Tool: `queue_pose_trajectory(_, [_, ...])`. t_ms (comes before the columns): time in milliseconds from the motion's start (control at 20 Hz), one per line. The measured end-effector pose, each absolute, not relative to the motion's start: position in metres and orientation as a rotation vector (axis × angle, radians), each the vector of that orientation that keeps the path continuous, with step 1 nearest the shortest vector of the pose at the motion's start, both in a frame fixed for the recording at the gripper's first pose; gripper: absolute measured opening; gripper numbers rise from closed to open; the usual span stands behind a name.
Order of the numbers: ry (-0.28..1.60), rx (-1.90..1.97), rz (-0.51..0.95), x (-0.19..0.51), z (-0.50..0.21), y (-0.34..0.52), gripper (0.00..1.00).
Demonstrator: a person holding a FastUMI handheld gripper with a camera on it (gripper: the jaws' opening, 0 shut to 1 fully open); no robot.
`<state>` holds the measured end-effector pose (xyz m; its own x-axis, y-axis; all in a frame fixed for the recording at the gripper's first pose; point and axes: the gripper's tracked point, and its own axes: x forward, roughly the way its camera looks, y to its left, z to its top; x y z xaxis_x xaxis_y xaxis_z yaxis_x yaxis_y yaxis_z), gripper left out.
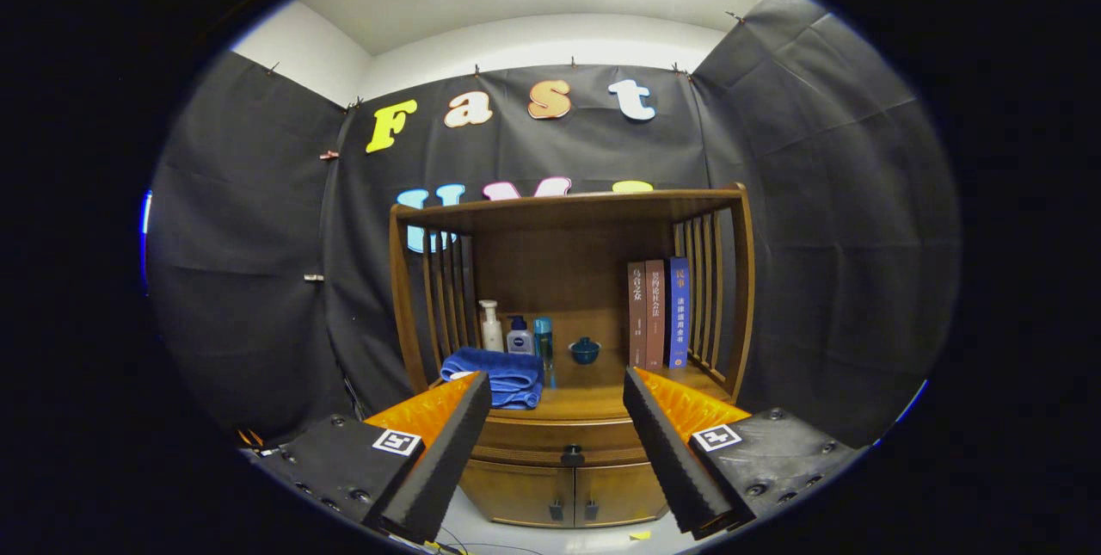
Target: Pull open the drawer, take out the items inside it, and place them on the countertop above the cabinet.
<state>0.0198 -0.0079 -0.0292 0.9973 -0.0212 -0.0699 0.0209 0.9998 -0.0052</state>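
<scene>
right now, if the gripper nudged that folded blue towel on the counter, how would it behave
The folded blue towel looks soft, so it would likely bunch or unfold rather than slide as one piece. It overhangs the countertop edge and might droop off. The gripper is open, short of it.

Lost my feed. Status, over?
Gripper open, empty, short of cabinet. Drawer shut, knob untouched between fingers. Blue towel, bottles on countertop.
</scene>
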Motion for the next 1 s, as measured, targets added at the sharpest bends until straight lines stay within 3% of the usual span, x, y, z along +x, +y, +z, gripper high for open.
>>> queue_pose_trajectory(1000, [0.363,0.024,-0.054,0.142,-0.262,-0.03,0.99])
